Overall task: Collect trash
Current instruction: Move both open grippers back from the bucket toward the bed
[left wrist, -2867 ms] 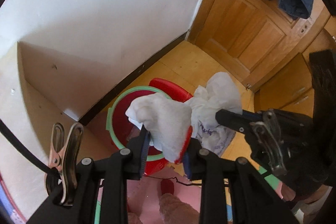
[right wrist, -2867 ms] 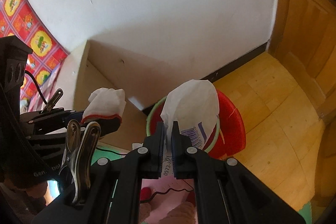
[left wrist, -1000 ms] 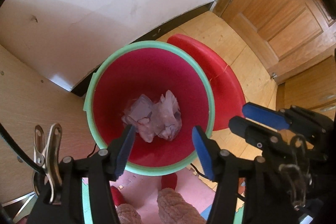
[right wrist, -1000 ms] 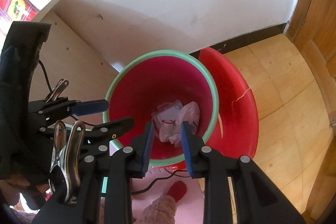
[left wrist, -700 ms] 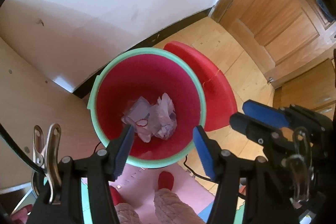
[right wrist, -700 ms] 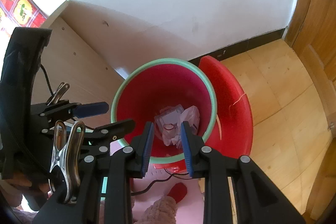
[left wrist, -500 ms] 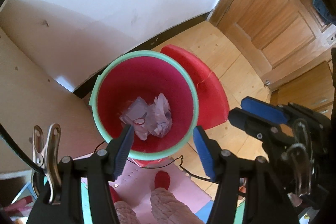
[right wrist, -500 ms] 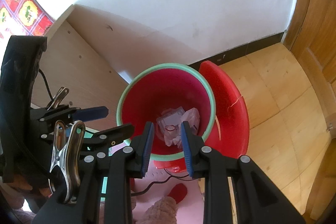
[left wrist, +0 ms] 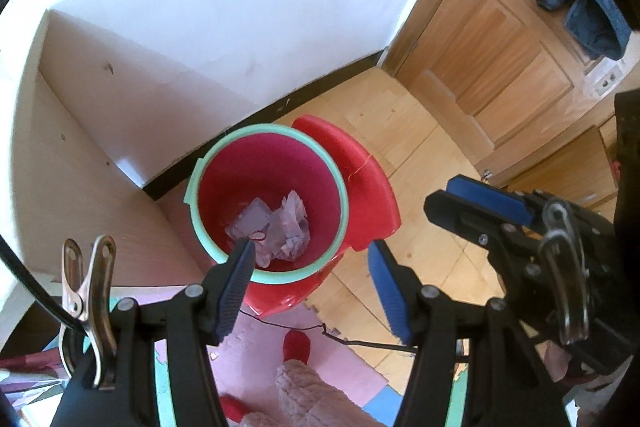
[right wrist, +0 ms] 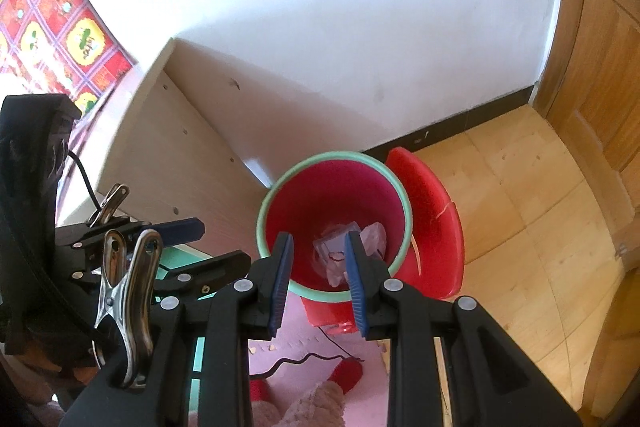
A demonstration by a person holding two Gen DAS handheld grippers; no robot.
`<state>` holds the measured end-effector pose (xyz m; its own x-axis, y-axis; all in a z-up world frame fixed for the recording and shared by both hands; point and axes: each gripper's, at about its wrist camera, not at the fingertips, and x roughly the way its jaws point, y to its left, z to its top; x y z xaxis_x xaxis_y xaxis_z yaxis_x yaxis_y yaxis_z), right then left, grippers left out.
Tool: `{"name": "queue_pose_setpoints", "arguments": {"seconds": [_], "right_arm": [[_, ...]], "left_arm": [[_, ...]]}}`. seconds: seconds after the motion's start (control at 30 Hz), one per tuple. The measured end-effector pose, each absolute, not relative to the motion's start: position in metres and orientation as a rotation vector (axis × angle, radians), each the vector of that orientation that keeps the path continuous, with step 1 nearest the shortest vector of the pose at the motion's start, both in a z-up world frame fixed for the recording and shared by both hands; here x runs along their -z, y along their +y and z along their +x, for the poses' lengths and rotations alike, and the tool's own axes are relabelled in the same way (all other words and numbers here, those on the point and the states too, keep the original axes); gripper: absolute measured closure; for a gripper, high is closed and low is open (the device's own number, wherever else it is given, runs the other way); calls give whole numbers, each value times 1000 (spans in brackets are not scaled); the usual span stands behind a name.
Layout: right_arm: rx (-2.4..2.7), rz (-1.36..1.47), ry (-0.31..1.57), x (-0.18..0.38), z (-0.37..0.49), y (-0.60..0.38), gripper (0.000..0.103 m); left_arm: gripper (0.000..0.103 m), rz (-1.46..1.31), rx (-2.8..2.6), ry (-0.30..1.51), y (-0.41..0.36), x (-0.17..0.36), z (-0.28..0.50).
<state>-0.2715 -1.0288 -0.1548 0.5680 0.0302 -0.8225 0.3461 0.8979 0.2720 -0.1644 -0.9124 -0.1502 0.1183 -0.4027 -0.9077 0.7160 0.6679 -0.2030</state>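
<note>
**Crumpled trash lies in the red bin, both grippers empty above it**

A white wall fills the far side, with a wooden door to the right and a pale wooden floor below it. A light wood cabinet side stands to the left, close beside the bin.

The red bin with a pale green rim stands on the floor near the wall's dark skirting. Its red lid stands tipped up at its right side. At the bottom of the bin lie the crumpled pieces of trash, pale paper or plastic, touching one another.

The left gripper hangs above the bin's near edge with its blue-padded jaws set well apart and nothing between them. The right gripper points down over the bin too; its jaws stand a narrow gap apart and grip nothing, the trash showing far below through the gap.

A thin dark cord trails across the pink foam mat near the bin's base.
</note>
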Motion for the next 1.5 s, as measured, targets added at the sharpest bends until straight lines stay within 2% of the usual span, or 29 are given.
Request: {"name": "queue_pose_setpoints", "arguments": {"seconds": [0.73,1.33,1.5], "right_arm": [[189,336,805,48,-294,-933,76],[17,244,755,-7,-270,-784,73],[-52,212,748,-16,-258,-734,68]], "left_arm": [[41,188,853,1070,-794,47,-189],[41,73,621,1006,-620,-11,-185],[41,46,548,983,-567,-24,-180]]}}
